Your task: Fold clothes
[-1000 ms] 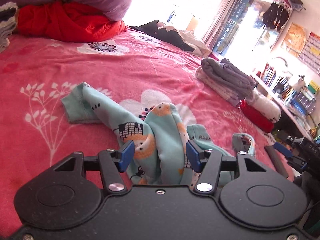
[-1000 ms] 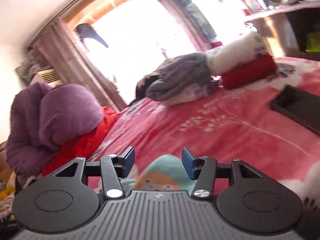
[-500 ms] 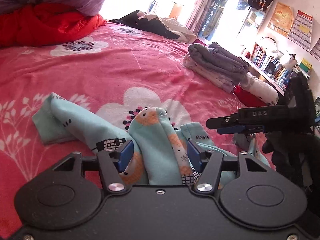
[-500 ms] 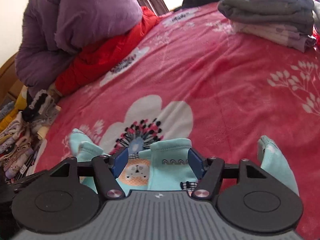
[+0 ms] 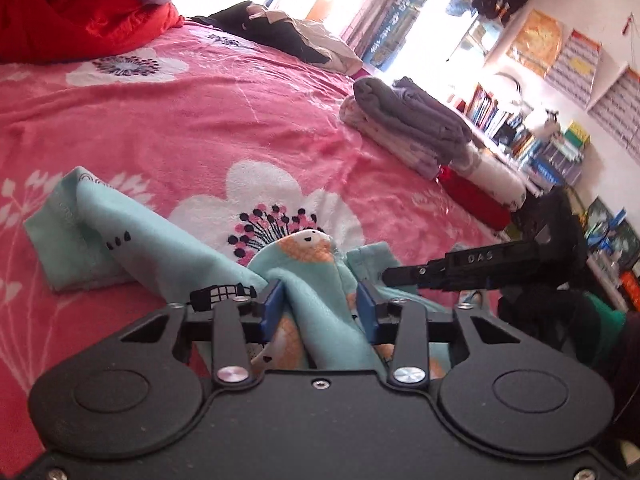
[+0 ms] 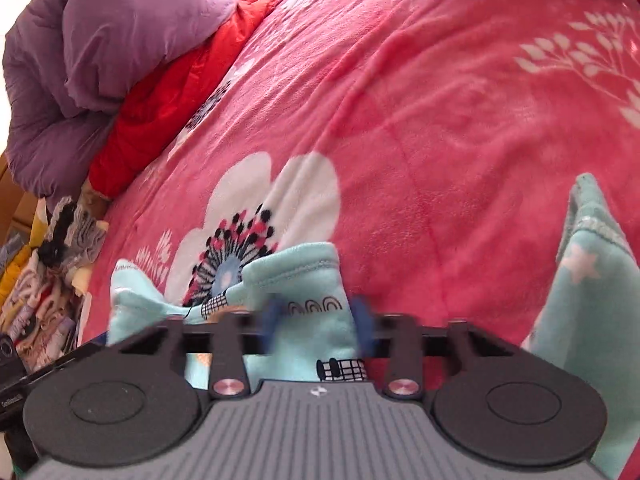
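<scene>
Between the blue fingers point(image 5: 272, 304) of the left gripper point(image 5: 320, 306) a ridge of the mint printed garment point(image 5: 304, 268) was pinched, the jaws having just been closing on it. Right gripper point(image 6: 316, 320) likewise had just been closing, its blurred fingers point(image 6: 362, 320) squeezing a cuff of the same garment, which lay crumpled on the pink floral bed point(image 5: 200, 120). Beyond the left fingers, to their right, sat a stack of folded clothes point(image 5: 408, 124); farther off, a red quilt point(image 5: 80, 16) and a purple quilt point(image 6: 100, 48).
</scene>
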`<action>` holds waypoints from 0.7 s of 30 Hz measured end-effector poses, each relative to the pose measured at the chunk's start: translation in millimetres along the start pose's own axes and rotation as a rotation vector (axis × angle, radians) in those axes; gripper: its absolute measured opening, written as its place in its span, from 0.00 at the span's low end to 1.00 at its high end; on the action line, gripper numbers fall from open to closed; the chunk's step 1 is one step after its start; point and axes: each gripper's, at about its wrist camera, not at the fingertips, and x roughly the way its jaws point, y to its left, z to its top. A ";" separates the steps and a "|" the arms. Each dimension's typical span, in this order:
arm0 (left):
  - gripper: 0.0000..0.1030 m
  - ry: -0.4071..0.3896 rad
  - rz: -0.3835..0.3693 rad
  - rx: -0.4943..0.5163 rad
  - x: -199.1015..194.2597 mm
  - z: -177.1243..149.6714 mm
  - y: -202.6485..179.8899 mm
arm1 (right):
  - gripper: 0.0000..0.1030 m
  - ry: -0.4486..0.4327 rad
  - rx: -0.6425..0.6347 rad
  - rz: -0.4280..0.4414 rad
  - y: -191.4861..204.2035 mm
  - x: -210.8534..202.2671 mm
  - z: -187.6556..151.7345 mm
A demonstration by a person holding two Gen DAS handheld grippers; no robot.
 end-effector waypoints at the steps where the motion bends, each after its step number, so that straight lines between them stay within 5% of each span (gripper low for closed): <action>1: 0.21 0.009 0.000 0.005 3.0 -1.5 1.4 | 0.13 -0.005 -0.015 0.002 2.5 -2.1 -1.3; 4: 0.10 -0.006 0.018 0.046 1.2 -3.5 -2.9 | 0.10 -0.035 -0.053 0.011 11.0 -12.8 0.5; 8: 0.08 -0.113 0.019 0.052 -15.0 5.9 -3.0 | 0.10 -0.096 -0.095 0.029 26.0 -33.0 13.7; 21: 0.08 -0.302 0.090 0.126 -5.2 118.3 4.6 | 0.09 -0.360 -0.296 -0.005 84.2 -83.2 107.8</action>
